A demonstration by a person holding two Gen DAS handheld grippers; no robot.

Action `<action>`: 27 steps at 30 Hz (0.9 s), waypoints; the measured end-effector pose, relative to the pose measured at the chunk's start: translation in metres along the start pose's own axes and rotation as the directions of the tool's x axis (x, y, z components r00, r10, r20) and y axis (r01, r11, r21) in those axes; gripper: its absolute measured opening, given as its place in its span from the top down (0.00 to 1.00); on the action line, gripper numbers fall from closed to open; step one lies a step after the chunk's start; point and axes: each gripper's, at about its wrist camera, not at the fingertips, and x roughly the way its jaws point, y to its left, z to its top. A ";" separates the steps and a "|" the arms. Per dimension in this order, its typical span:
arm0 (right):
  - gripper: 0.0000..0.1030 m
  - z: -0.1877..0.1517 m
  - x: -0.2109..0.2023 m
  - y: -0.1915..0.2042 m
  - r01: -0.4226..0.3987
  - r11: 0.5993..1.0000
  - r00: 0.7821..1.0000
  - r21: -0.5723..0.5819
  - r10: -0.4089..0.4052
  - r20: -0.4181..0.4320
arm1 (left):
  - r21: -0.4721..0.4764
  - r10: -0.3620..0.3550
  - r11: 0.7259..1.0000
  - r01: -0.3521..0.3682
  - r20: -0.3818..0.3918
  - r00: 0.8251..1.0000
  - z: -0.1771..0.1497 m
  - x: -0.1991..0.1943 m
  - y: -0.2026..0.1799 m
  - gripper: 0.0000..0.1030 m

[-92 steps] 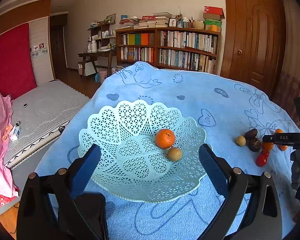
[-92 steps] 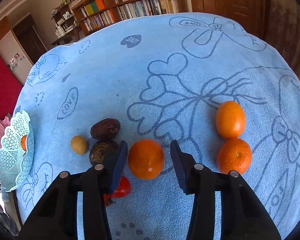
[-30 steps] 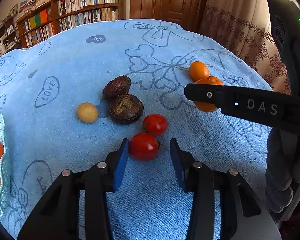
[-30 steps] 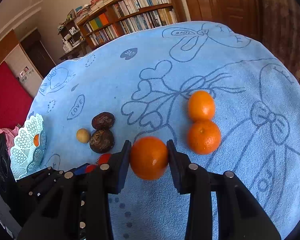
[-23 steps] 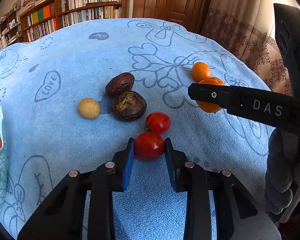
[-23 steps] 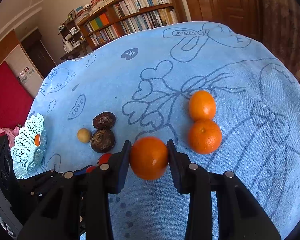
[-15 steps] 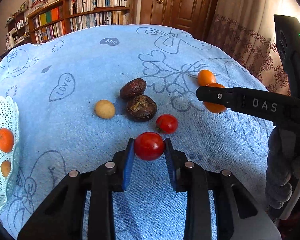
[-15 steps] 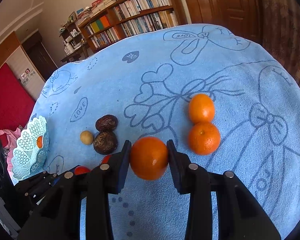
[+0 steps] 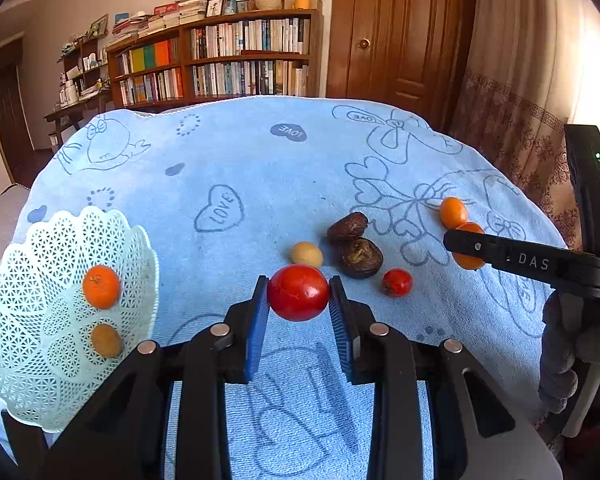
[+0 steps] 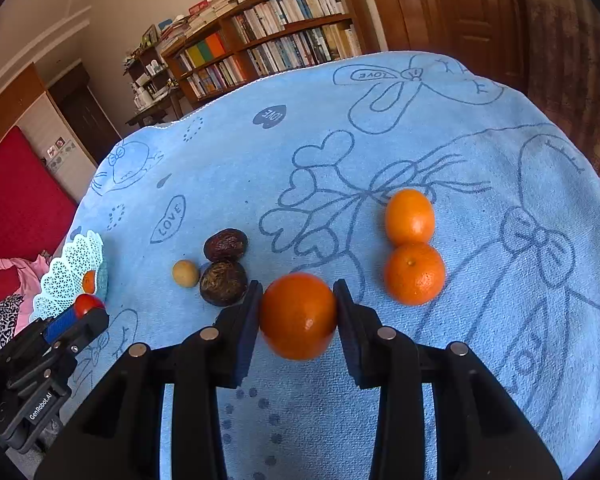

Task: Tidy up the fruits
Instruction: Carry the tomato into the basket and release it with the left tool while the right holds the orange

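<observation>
Your left gripper (image 9: 298,298) is clamped on a round red tomato (image 9: 298,292), lifted clear of the blue printed towel (image 9: 260,168); your right gripper (image 10: 298,316) is closed on a round orange mandarin (image 10: 298,316), also off the cloth. The pale green lattice plastic basket (image 9: 140,240) lies to the left of both, already holding an orange fruit (image 9: 101,286) and a small tan one (image 9: 106,340). The left hand is nearer: the basket rim sits just beside its left finger, while from the right gripper it lies well apart at the far left edge. I would judge the tomato goes in first, swinging left.
</observation>
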 end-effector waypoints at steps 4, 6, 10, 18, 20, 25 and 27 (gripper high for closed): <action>0.64 -0.002 0.000 0.001 -0.004 1.000 1.000 -0.002 0.004 -0.006 | -0.024 0.030 0.999 -0.029 0.037 0.999 0.004 -0.016 0.017 0.70; 0.64 -0.003 0.001 0.002 -0.006 1.000 1.000 -0.003 0.006 -0.011 | -0.035 0.046 0.998 -0.044 0.053 0.998 0.006 -0.024 0.026 0.70; 0.64 -0.004 0.000 0.002 -0.012 1.000 1.000 -0.001 0.012 -0.014 | -0.063 0.096 0.994 -0.092 0.067 0.993 0.006 -0.037 0.048 0.70; 0.64 -0.004 -0.003 0.006 -0.019 1.000 1.000 -0.002 0.019 -0.009 | -0.156 0.204 0.969 -0.193 0.056 0.977 -0.004 -0.057 0.107 0.70; 0.64 -0.005 -0.003 0.007 -0.021 1.000 1.000 -0.002 0.021 -0.011 | -0.182 0.223 0.960 -0.211 0.047 0.974 -0.009 -0.061 0.121 0.70; 0.64 -0.005 -0.004 0.013 -0.027 1.000 1.000 -0.011 0.027 -0.013 | -0.226 0.258 0.943 -0.243 0.036 0.966 -0.017 -0.068 0.146 0.70; 0.64 -0.005 -0.005 0.018 -0.028 0.999 1.000 -0.019 0.028 -0.013 | -0.236 0.267 0.939 -0.251 0.037 0.963 -0.020 -0.070 0.151 0.70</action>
